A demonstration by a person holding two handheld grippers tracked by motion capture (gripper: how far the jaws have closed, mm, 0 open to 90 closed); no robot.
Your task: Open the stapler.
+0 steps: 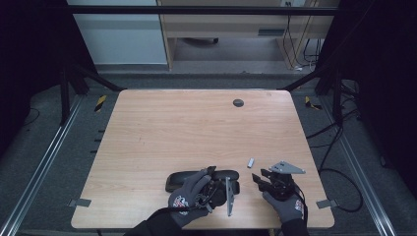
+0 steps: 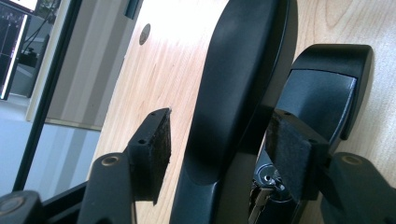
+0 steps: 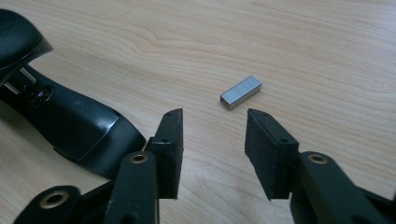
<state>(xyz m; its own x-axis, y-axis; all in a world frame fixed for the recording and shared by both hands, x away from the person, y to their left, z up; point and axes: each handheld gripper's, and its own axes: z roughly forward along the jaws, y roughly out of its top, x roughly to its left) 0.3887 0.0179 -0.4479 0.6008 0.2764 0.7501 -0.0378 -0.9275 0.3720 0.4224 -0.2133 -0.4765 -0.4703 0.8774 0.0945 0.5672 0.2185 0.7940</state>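
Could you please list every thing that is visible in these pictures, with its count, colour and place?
stapler: one, black, lying opened on the near part of the table, between the left gripper's jaws
block of staples: one, silver, on the bare wood just beyond the right gripper's jaws
table: one, light wood, centre
round cap: one, dark, far side of the table
left gripper: one, black, jaws astride the stapler, pads not pressing
right gripper: one, black, open, nothing between the jaws
gloved hands: two, grey, near edge

bare table beyond, stapler blocking near edge, staple block just right
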